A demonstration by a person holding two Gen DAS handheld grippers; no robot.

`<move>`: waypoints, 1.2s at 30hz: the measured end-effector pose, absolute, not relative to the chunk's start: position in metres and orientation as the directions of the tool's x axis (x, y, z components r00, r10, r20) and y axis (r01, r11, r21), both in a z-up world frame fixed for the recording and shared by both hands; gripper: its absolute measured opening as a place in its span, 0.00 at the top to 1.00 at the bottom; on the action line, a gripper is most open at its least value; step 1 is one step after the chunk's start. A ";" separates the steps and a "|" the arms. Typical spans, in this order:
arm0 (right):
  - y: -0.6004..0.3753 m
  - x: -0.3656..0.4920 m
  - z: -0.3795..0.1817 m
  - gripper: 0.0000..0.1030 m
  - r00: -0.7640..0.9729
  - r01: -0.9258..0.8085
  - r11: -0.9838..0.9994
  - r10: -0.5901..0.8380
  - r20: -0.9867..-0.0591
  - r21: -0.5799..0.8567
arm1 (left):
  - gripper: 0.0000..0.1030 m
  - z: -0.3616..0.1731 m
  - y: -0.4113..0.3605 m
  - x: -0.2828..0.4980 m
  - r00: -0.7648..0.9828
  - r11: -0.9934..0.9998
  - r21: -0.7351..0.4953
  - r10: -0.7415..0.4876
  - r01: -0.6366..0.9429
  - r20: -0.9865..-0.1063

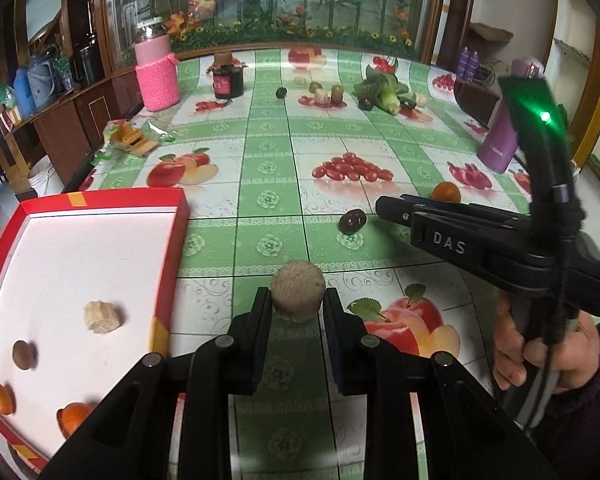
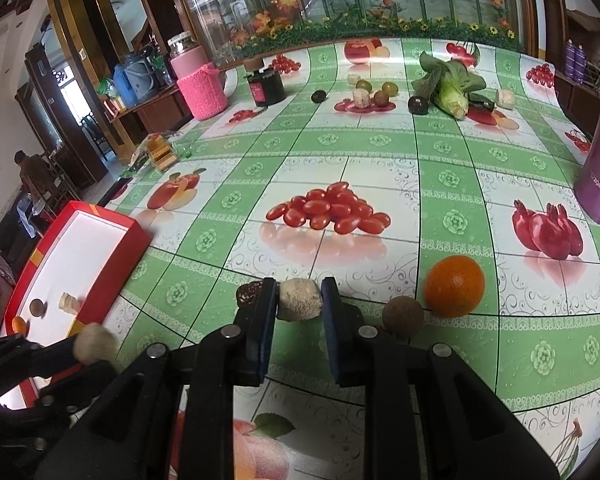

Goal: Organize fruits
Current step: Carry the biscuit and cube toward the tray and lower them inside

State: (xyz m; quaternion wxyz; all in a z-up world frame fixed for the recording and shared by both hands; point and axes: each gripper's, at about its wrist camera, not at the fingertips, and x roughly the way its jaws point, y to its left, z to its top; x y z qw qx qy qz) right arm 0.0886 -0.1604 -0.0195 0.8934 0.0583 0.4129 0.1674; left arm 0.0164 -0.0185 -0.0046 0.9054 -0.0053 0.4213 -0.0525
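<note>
1. Sorting is under way: the red tray (image 1: 168,264) sits at 9 o'clock in the left wrist view. Already inside are a pale chunk (image 1: 101,316), a brown round fruit (image 1: 23,355) and two orange fruits (image 1: 0,398), so it is judged to be the collection point.
2. The left gripper (image 1: 297,300) is clamped on a tan round fruit (image 1: 298,294), held at the fingertips just right of the tray's edge; probably staged for drop-off.
3. A dark wrinkled fruit (image 1: 351,221) lies loose on the tablecloth (image 1: 268,152) at 1 o'clock, just beside the right tool's tip.
4. The right gripper (image 2: 300,300) is closed on a pale fuzzy piece (image 2: 300,300), pinched between both pads (image 2: 270,300). Whether it is lifted cannot be told.
5. At 3 o'clock of that grip, a brown ball fruit (image 2: 402,317) and an orange (image 2: 454,286) touch; both are judged pending.
6. Far items at 12 o'clock, near the leafy greens (image 2: 449,80), are untouched.
</note>
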 end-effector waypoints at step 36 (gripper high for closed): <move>0.047 -0.021 0.009 0.76 0.480 -0.636 0.744 0.591 -0.648 0.208 | 0.75 -0.003 0.153 -0.073 0.685 0.973 -0.071 0.103 -0.221 -0.721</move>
